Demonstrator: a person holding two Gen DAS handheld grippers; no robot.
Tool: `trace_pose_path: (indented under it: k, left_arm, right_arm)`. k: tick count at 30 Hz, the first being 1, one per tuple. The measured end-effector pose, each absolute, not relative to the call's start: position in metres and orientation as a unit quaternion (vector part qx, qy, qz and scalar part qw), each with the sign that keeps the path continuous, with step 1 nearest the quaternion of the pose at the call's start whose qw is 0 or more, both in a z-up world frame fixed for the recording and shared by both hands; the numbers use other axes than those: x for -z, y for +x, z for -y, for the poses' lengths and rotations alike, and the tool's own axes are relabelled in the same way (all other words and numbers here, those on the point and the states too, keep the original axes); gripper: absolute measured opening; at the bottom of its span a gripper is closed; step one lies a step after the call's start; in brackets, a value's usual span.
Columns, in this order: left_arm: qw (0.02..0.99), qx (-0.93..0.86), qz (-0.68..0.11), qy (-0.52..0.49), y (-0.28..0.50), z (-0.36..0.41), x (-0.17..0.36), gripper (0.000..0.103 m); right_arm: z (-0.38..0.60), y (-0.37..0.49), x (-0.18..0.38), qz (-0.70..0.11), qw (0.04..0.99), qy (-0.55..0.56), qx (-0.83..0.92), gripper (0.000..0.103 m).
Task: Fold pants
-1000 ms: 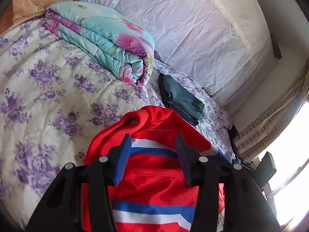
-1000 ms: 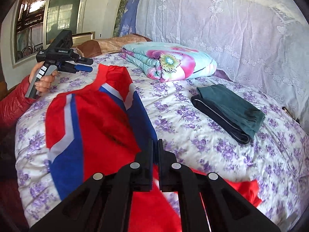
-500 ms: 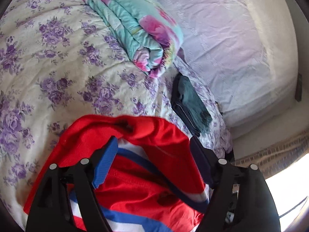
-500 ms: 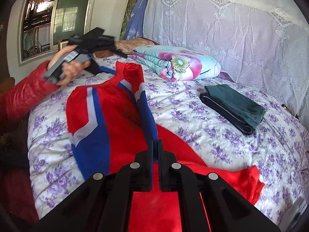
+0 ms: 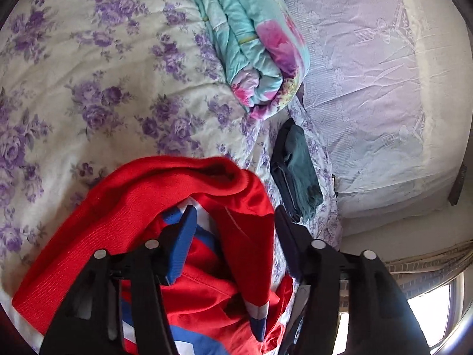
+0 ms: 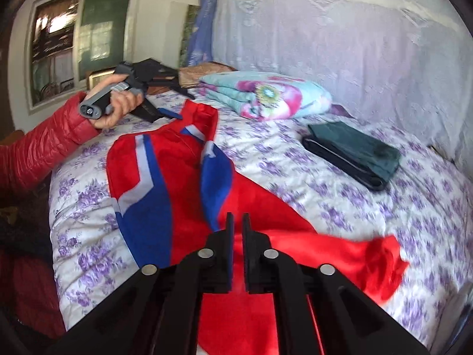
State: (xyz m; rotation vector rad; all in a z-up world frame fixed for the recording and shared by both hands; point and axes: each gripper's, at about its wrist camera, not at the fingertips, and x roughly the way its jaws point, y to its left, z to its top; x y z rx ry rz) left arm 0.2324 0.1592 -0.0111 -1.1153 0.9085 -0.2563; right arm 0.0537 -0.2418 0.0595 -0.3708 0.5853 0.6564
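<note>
Red pants [image 6: 189, 183] lower end hidden behind right tongs [image 6: 236, 222]; far leg tip [image 6: 381, 263] motion-blurred.

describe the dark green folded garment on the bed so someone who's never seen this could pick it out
Start at the bed with the purple-flowered sheet. Beyond the spread red-and-blue pants, toward the lace-draped side, lies the rolled turquoise-and-pink quilt; the dark green folded garment sits apart from the quilt, flat on the sheet. It is the only plain, dark, neatly folded rectangle; everything near it is bright or patterned.
</note>
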Motion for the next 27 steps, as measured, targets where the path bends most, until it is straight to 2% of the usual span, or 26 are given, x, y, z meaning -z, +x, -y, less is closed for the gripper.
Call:
trace_pose_path:
  k: [1,2,7,8,9,10,11,12,16,24,27]
  left_arm:
    - [0.749,0.111,-0.411,-0.508,0.234,-0.159,0.007,0.065]
    - [0.751,0.106,-0.410,-0.506,0.236,-0.160,0.005,0.066]
    - [0.744,0.103,-0.422,-0.508,0.250,-0.161,0.004,0.066]
    - [0.742,0.102,-0.428,-0.507,0.252,-0.160,0.004,0.066]
    - [0.740,0.101,-0.431,-0.506,0.253,-0.160,0.006,0.066]
    - [0.738,0.100,-0.434,-0.507,0.253,-0.159,0.008,0.066]
    - [0.732,0.100,-0.439,-0.511,0.253,-0.158,0.010,0.066]
    - [0.727,0.103,-0.443,-0.515,0.253,-0.158,0.012,0.067]
    - [0.725,0.094,-0.444,-0.519,0.254,-0.157,0.013,0.070]
    - [0.709,0.083,-0.454,-0.533,0.262,-0.152,0.021,0.069]
    - [0.713,0.089,-0.453,-0.529,0.257,-0.151,0.022,0.053]
  right_arm:
    - [0.233,0.054,-0.059,-0.276,0.884,-0.194,-0.324,0.048]
    - [0.224,0.052,-0.058,-0.268,0.880,-0.208,-0.332,0.053]
    - [0.185,0.057,-0.037,-0.276,0.859,-0.267,-0.339,0.052]
    - [0.181,0.061,-0.032,-0.283,0.857,-0.273,-0.333,0.051]
    - [0.177,0.068,-0.024,-0.293,0.855,-0.285,-0.320,0.045]
    - [0.174,0.072,-0.018,-0.299,0.853,-0.295,-0.309,0.032]
    - [0.171,0.079,-0.011,-0.311,0.849,-0.305,-0.299,0.023]
    - [0.169,0.082,-0.007,-0.318,0.847,-0.308,-0.293,0.008]
    - [0.170,0.079,-0.007,-0.311,0.853,-0.306,-0.287,0.006]
    - [0.188,0.061,-0.017,-0.306,0.859,-0.291,-0.291,0.006]
    - [0.194,0.055,-0.016,-0.309,0.860,-0.287,-0.289,0.005]
